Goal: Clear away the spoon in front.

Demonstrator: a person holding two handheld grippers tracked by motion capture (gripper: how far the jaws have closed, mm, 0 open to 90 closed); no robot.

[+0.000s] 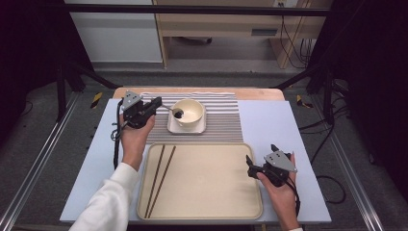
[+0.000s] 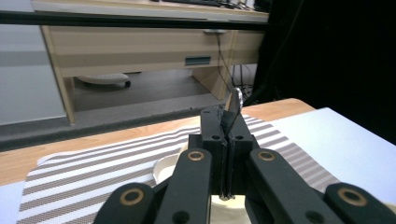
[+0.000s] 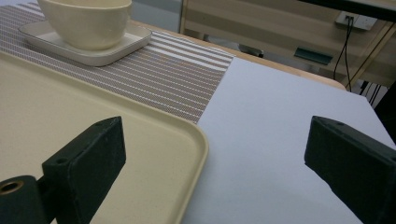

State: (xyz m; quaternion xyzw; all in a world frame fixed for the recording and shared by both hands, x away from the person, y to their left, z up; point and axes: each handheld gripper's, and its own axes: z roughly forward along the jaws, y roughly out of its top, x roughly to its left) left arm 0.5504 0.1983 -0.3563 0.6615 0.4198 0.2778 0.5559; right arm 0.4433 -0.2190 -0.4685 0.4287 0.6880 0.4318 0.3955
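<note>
Metal glints between the jaws of the left gripper, which are clenched on the thin handle of a spoon. From the high view the spoon runs from those jaws toward three o'clock, its dark-looking bowl end hanging just over the near-left rim of the cream bowl. In the left gripper view the handle stands up past the closed jaws, a slim polished strip seen edge-on.

The work in hand looks like carrying the spoon out of the bowl. To do it well I'd keep the clamp firm — a smooth, narrow handle like that could swivel between flat pads — and bring the spoon up clear of the rim before moving it sideways, so it doesn't knock the bowl on its square plate. The bowl and plate sit on the striped mat, at about twelve o'clock from the tray.

A likely resting place is the tray, where a pair of dark chopsticks already lies along its nine o'clock side — laying the spoon beside them, not across, would be tidy.

The right gripper rests at the tray's three o'clock edge with its jaws spread wide and nothing between them.
</note>
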